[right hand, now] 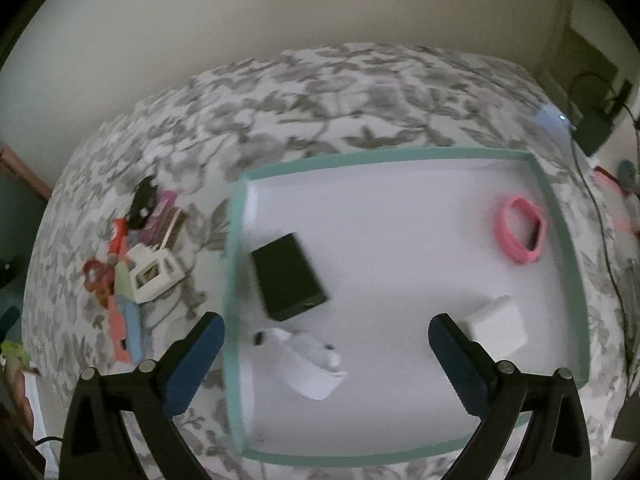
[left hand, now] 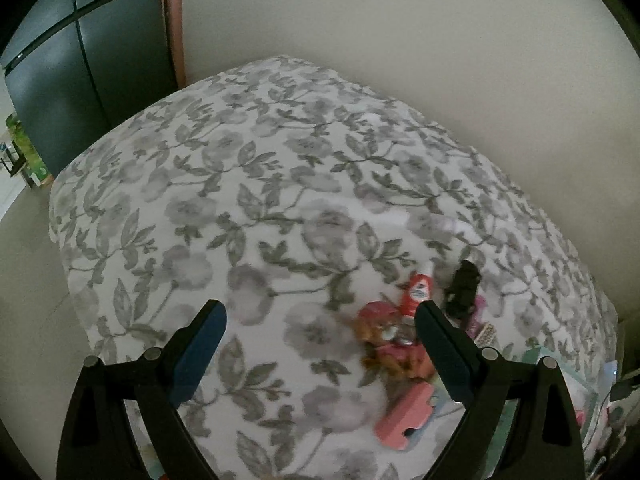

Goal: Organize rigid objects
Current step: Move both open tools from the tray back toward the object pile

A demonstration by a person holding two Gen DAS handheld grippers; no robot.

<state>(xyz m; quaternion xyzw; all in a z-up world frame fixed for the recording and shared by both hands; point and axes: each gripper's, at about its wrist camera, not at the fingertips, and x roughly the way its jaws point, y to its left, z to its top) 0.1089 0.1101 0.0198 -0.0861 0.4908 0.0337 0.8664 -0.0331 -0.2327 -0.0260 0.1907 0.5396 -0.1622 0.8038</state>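
Rigid objects are partly sorted: a black box (right hand: 289, 276), white device (right hand: 310, 362), white block (right hand: 498, 330) and pink ring (right hand: 520, 230) lie in the tray (right hand: 234, 280) beneath the wide-open, empty right gripper (right hand: 326, 354), while a pile (right hand: 132, 264) waits on the bed (right hand: 360, 92) to its left, near the open, empty left gripper (left hand: 320, 340).

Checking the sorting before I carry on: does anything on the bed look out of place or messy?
Yes. A jumbled pile of small items lies on the floral bedspread left of the teal-rimmed tray, overlapping at odd angles. Inside the tray, the black box, pink ring and white pieces sit apart. Nothing looks spilled or broken.
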